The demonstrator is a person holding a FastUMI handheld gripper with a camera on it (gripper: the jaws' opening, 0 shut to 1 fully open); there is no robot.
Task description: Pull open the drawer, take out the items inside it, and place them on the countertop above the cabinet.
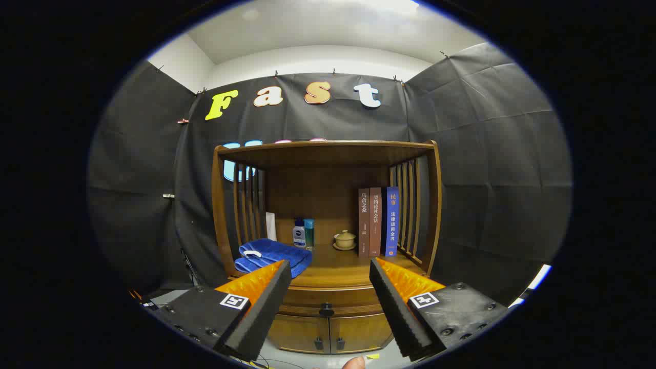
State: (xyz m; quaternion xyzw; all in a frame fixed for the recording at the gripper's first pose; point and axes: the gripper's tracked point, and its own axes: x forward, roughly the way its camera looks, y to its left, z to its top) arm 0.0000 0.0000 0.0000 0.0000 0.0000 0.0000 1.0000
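A brown wooden cabinet stands ahead of me against the black cloth wall. Its drawer is closed, with a small dark round knob showing between my fingers and some way beyond them. Just above the drawer is the countertop, under a shelf roof with slatted sides. My gripper is open, its orange and black fingers spread wide with nothing between them. What lies inside the drawer is hidden.
On the countertop lie a folded blue towel at the left, two small bottles, a lidded tea cup on a saucer and three upright books at the right. Two small doors sit below the drawer.
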